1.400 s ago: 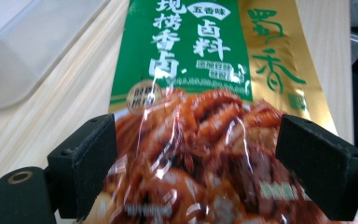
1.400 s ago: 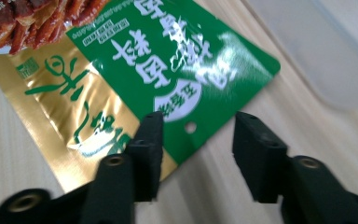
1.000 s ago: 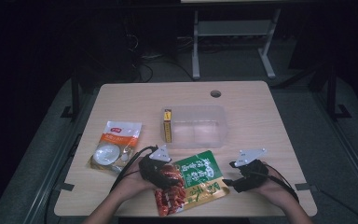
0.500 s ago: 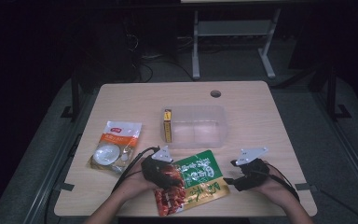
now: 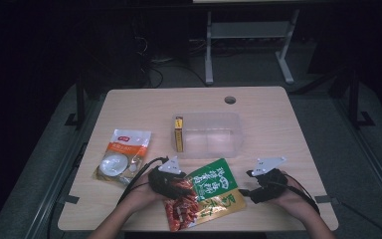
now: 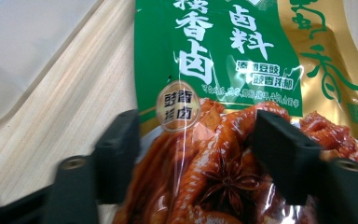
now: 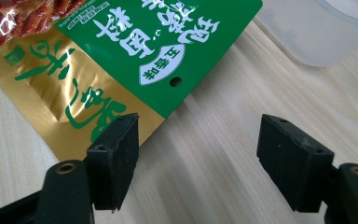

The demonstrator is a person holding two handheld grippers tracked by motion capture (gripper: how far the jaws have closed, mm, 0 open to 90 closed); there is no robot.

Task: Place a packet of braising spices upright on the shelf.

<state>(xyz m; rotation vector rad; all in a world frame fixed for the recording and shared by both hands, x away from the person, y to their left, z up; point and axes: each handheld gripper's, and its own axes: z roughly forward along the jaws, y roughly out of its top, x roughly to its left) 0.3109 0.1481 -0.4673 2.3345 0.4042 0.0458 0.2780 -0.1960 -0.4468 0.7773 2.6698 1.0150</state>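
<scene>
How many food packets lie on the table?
2: a green-and-gold packet at the near edge between the grippers, and an orange-and-white packet toward the table's left side. The box might hide more.

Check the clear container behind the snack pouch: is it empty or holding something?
Holding something. The container has a yellow box standing on edge against its left wall; the rest of it looks empty, and there is no lid on it.

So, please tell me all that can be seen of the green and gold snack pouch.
The snack pouch is a glossy, flat packet lying on the table near its front edge. It has a green panel with white characters, a gold part, a small hang hole, and red-brown food pictured at one end. The left gripper is open with its jaws astride that end; the open right gripper is at its edge.
</scene>
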